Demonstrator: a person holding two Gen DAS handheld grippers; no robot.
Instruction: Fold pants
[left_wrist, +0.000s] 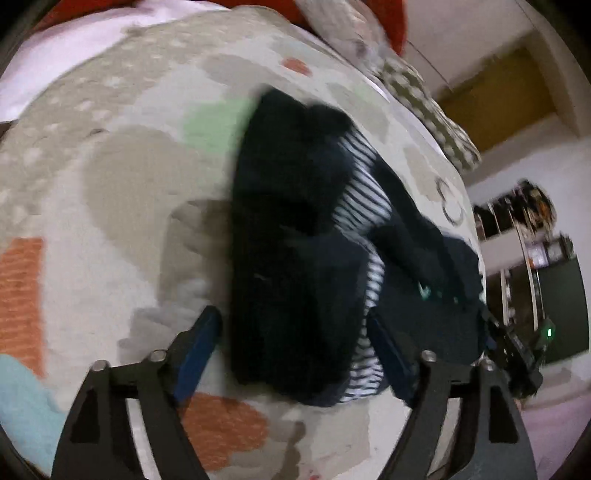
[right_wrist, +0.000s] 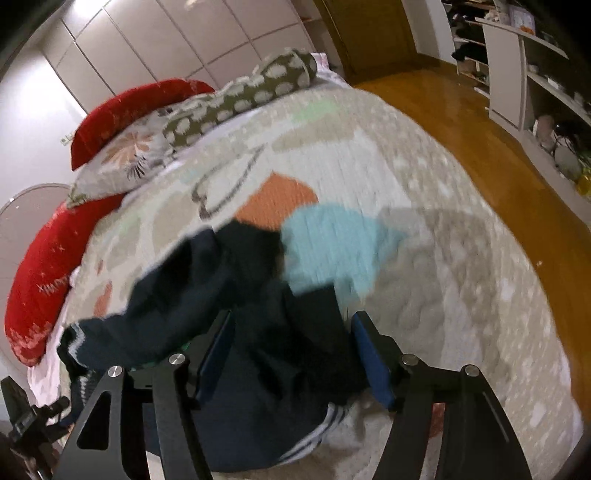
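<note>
No text or label is readable (both views blurred).

A pale quilted bedspread (right_wrist: 424, 192) patched in orange, light blue, green and beige is covering the bed. At its far end a long red bolster cushion (right_wrist: 37, 280) is curving round, with a floral-print pillow (right_wrist: 122, 158) and an olive pillow with white spots (right_wrist: 258, 88) lying against it. White panelled wardrobe doors (right_wrist: 155, 40) are standing behind. A glossy wooden floor (right_wrist: 498, 155) is running beside the bed towards white open shelving (right_wrist: 517, 66) crowded with small items.
</note>
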